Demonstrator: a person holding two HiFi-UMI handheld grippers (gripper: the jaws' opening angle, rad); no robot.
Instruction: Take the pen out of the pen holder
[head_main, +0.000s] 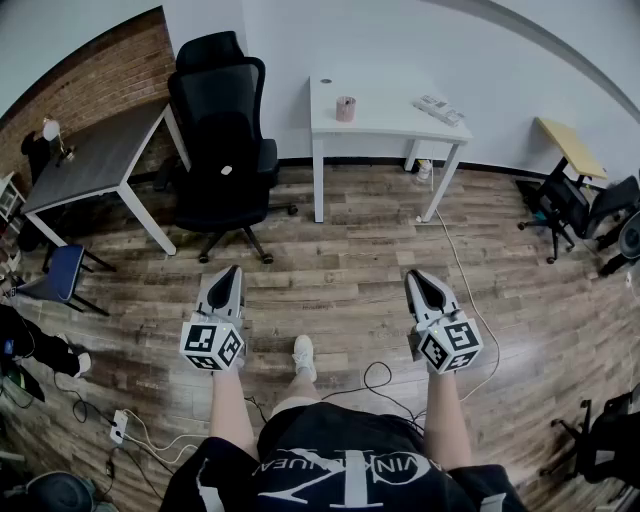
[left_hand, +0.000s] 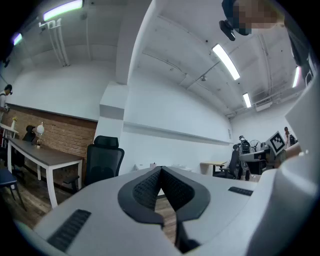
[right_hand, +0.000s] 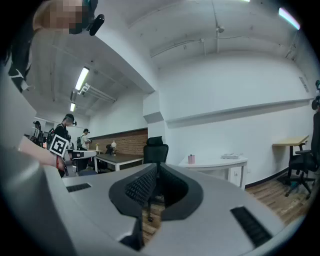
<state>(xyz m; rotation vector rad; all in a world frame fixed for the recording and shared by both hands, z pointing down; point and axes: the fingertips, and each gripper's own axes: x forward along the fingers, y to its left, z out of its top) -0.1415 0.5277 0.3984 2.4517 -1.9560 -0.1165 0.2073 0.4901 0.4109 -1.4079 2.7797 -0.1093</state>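
L gripper (head_main: 232, 272) & R gripper (head_main: 416, 277): fingers shut, empty. Pen holder (head_main: 345, 108) near counter's (head_main: 395, 122) left edge, well apart. Risk: arriving w/ fingers shut topples holder.

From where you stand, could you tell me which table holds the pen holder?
The white table in the middle; the pink pen holder stands on it, unlike the grey table left and yellow table right.
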